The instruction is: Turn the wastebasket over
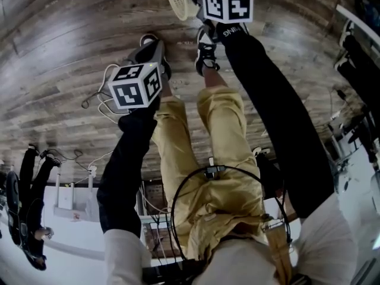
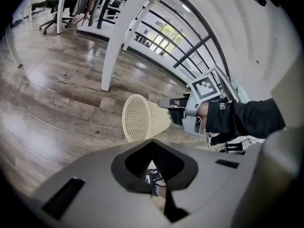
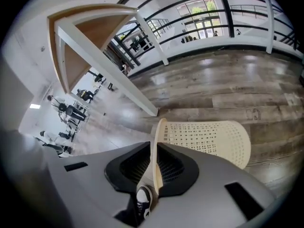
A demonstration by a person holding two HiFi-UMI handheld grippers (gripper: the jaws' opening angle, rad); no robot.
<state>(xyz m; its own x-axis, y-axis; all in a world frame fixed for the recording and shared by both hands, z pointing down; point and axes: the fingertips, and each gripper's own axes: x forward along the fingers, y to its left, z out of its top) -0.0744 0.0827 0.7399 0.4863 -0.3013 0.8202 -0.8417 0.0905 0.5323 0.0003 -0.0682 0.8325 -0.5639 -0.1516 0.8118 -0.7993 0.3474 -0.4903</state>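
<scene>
Right gripper point(image 3: 154, 148) clamped on the rim of the wastebasket point(image 3: 213, 137), which hangs sideways at lower right of that view, left gripper point(image 2: 152, 148) closed on nothing at lower centre, so the flip looks roughly half done: finish tipping, set down.

Bright daylight pours from the windows point(image 3: 204, 6) behind my wastebasket point(image 3: 209, 139) and glares on the floor point(image 3: 223, 80) beyond it. Around it, my views bend and darken toward their rims.
</scene>
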